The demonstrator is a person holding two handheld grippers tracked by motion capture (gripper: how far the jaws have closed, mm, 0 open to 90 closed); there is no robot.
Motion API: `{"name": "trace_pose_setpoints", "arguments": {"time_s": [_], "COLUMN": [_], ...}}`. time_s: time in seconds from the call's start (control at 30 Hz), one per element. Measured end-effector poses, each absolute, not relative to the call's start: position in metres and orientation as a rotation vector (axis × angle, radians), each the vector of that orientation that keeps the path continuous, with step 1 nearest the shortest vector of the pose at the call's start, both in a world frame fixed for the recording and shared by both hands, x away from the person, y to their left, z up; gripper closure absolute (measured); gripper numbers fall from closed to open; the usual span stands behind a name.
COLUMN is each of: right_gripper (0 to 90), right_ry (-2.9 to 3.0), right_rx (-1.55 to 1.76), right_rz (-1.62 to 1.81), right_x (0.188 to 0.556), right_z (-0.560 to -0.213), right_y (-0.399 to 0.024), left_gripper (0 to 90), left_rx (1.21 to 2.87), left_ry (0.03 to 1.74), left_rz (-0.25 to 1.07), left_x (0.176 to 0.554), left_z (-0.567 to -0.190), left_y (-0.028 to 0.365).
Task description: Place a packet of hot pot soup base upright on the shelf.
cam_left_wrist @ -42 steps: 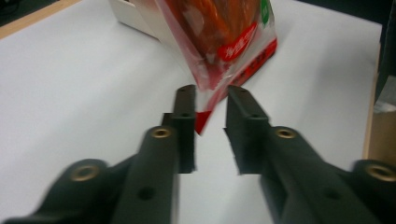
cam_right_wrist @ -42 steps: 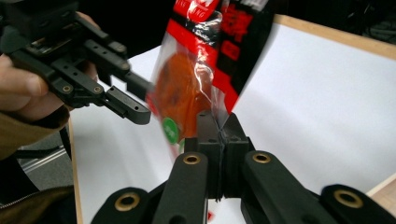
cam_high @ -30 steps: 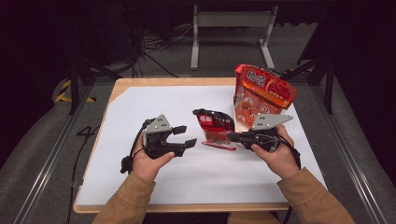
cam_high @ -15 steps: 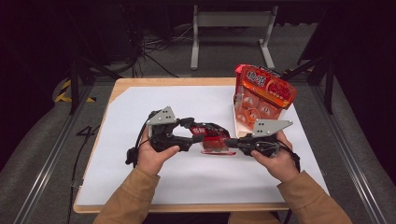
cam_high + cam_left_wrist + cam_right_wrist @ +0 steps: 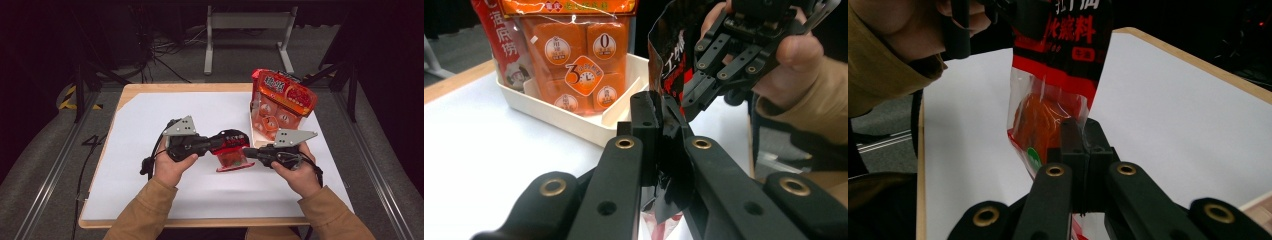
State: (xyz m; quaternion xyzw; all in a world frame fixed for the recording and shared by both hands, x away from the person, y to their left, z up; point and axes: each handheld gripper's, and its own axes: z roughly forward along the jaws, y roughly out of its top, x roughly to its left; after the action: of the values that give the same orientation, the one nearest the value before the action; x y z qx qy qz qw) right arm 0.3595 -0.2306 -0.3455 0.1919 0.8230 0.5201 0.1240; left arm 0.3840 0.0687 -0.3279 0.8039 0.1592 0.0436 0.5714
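Observation:
A small red and black sauce packet (image 5: 231, 150) with a clear window is held between both grippers over the white sheet. My left gripper (image 5: 220, 141) comes from the left; its jaws have just been closing and now pinch the packet's black top edge (image 5: 669, 65). In the left gripper view my left gripper (image 5: 661, 112) has black film squeezed between its pads. My right gripper (image 5: 248, 152) is shut on the packet's lower end. The right gripper view shows my right gripper (image 5: 1083, 132) clamping the packet (image 5: 1058, 65) by its clear part.
A white tray (image 5: 253, 131) at the back right holds a tall orange and red bag (image 5: 282, 102), close behind the right gripper. White paper (image 5: 150, 120) covers the wooden table. The tray (image 5: 574, 120) and the bag (image 5: 579, 55) stand just beyond the left jaws.
The left gripper moved right to the packet that the right gripper held, and its open jaws shut on the packet's top edge. The right hand stayed where it was.

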Motion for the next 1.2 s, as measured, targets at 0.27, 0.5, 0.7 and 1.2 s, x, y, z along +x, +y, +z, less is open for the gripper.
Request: {"name": "trace_pose_setpoints", "arguments": {"time_s": [0.27, 0.5, 0.7, 1.2], "right_gripper": [72.0, 62.7, 56.4, 54.2], "right_ry": [2.348, 2.303, 2.281, 2.235], "right_rx": [0.661, 0.726, 0.751, 0.791], "right_rz": [1.524, 1.482, 1.434, 1.440], "right_x": [0.357, 0.352, 0.345, 0.328], "right_z": [-0.351, -0.355, -0.361, -0.366], "right_y": [-0.247, -0.266, -0.281, -0.301], "left_gripper": [89.9, 89.9, 89.9, 89.9], "left_rx": [1.957, 2.016, 2.031, 2.036], "left_ry": [0.298, 0.283, 0.266, 0.170], "left_rz": [0.108, 0.135, 0.122, 0.116], "left_x": [0.388, 0.397, 0.409, 0.430], "left_z": [-0.316, -0.305, -0.294, -0.273], "left_y": [0.054, 0.046, 0.044, 0.026]}}
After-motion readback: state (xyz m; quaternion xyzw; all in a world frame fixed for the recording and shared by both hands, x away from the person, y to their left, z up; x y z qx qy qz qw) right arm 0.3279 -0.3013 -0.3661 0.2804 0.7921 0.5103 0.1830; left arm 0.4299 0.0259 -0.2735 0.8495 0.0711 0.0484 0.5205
